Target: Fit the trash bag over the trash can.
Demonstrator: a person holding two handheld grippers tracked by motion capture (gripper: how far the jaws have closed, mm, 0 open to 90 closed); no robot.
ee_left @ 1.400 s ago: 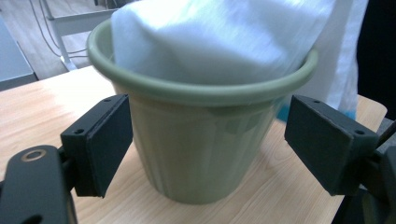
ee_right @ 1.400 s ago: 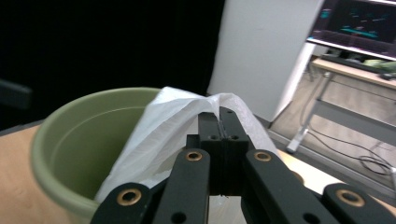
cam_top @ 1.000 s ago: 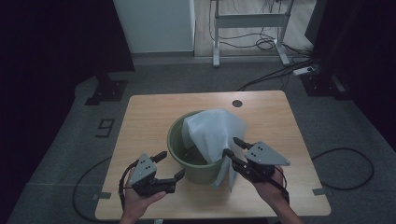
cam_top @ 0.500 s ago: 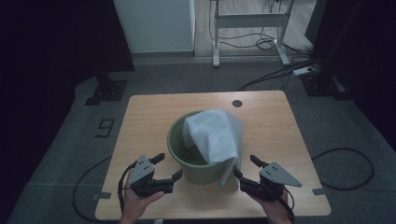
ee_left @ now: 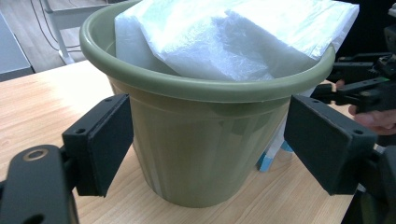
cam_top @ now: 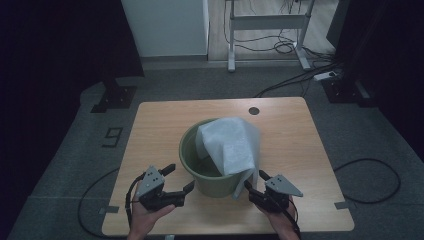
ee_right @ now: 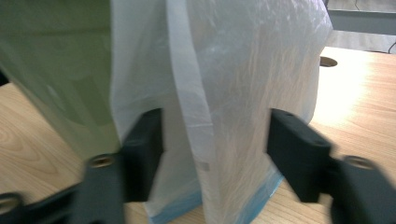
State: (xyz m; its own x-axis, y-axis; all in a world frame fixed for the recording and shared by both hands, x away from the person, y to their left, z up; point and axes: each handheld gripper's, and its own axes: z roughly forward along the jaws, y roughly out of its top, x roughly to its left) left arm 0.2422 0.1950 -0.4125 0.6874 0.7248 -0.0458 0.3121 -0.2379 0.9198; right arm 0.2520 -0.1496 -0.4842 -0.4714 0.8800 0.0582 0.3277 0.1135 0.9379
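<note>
1. The left gripper is released, its fingers spread wide; in the left gripper view the green pot stands on the counter between them, untouched by either pad.
2. The right gripper is also released. In its own view the hanging end of the white bag drops between its fingers to the counter, not pinched.
3. The bag lies folded over the pot's rim, part inside, part draped down the wall toward the right fingers.
4. My judgement: the step in hand is lining the pot with the bag. Next, the right fingers should close on the hanging edge and lift it, while the left fingers steady the pot wall or take the opposite edge.
5. The right gripper view shows the bag's blue bottom seam touching the counter, which the high view hides. The high view shows a round hole beyond the pot, well past both grippers.
</note>
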